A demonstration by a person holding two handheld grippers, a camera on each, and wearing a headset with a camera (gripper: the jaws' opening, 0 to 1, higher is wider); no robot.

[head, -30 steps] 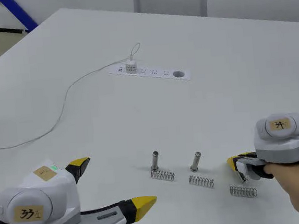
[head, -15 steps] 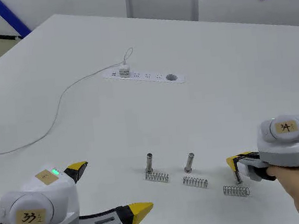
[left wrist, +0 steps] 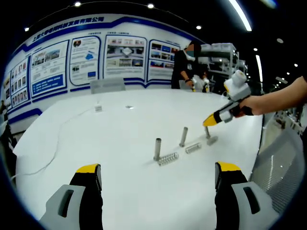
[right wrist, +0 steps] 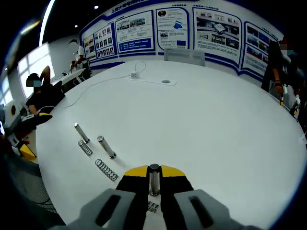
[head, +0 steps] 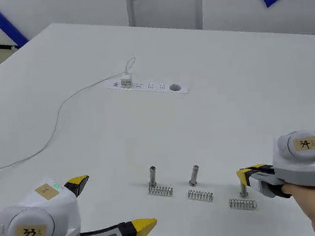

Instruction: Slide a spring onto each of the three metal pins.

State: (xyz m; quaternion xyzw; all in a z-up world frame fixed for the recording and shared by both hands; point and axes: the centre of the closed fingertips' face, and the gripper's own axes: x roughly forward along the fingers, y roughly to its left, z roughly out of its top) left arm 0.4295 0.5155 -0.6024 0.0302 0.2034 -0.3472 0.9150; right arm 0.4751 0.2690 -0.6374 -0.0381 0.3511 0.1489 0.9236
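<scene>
Three metal pins stand in a row on the white table, each with a spring lying beside it. The left pin (head: 152, 175) has a spring (head: 160, 191) in front of it, and so does the middle pin (head: 193, 175) with its spring (head: 200, 195). My right gripper (head: 244, 178) is shut on the right pin (right wrist: 153, 179), whose spring (head: 242, 203) lies just in front. My left gripper (head: 110, 207) is open and holds nothing, hovering near the table's front edge to the left of the pins (left wrist: 157, 149).
A white power strip (head: 146, 87) with a plugged charger lies mid-table, and its thin cable (head: 53, 130) trails off to the left. A grey chair (head: 164, 9) stands behind the far edge. People stand in the room beyond.
The head camera has shifted, so the whole picture has moved. The right gripper stays shut on the right pin and the left gripper stays open; pins and springs have not moved.
</scene>
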